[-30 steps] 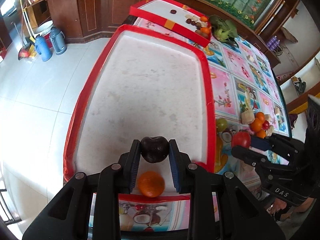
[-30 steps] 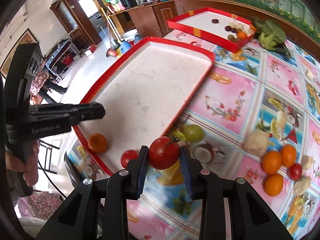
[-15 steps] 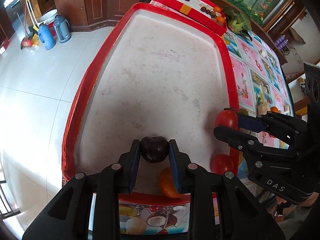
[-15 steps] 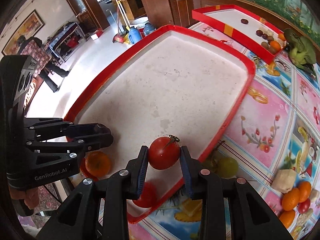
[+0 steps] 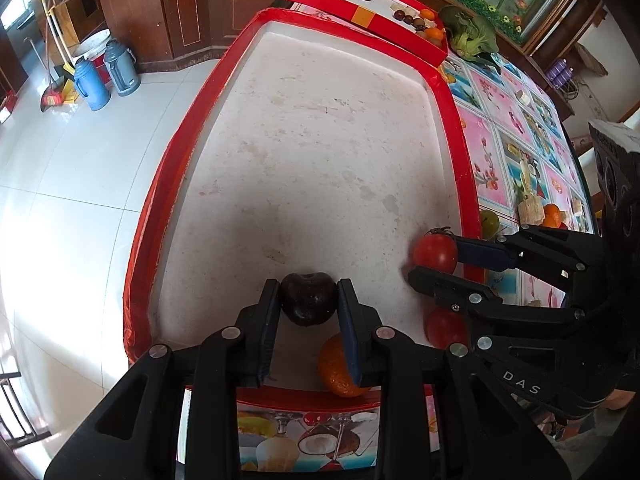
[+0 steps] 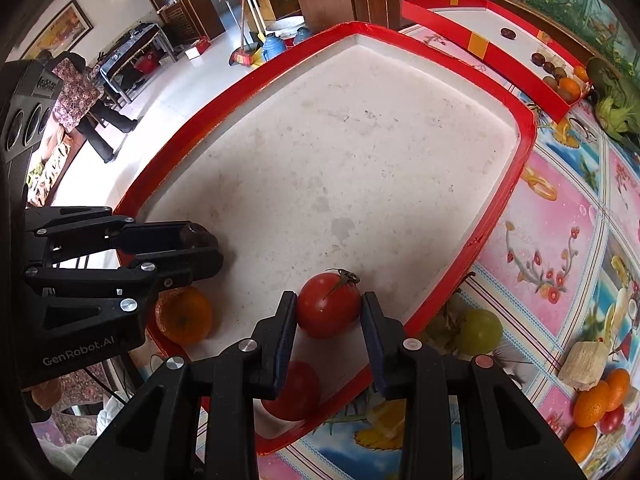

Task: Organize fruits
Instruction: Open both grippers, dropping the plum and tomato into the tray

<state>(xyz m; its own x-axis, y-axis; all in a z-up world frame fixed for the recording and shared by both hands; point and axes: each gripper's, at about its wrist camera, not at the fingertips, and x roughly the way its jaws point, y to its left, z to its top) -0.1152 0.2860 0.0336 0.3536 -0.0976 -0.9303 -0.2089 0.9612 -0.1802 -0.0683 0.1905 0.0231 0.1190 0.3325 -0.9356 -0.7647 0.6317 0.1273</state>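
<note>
Now my left gripper (image 5: 308,300) clamps a dark plum (image 5: 307,298) at lower centre; my right gripper (image 6: 329,312) pinches a tomato (image 6: 328,305) over the red tray (image 6: 516,168).

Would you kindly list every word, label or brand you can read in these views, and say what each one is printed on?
"DAS": white letters on the black body of the right gripper, seen in the left wrist view.
"GenRobot.AI": white letters on the black body of the left gripper, seen in the right wrist view.
A small label at the top of that gripper's housing is too blurred to read.
No readable text shows on the tablecloth.
</note>
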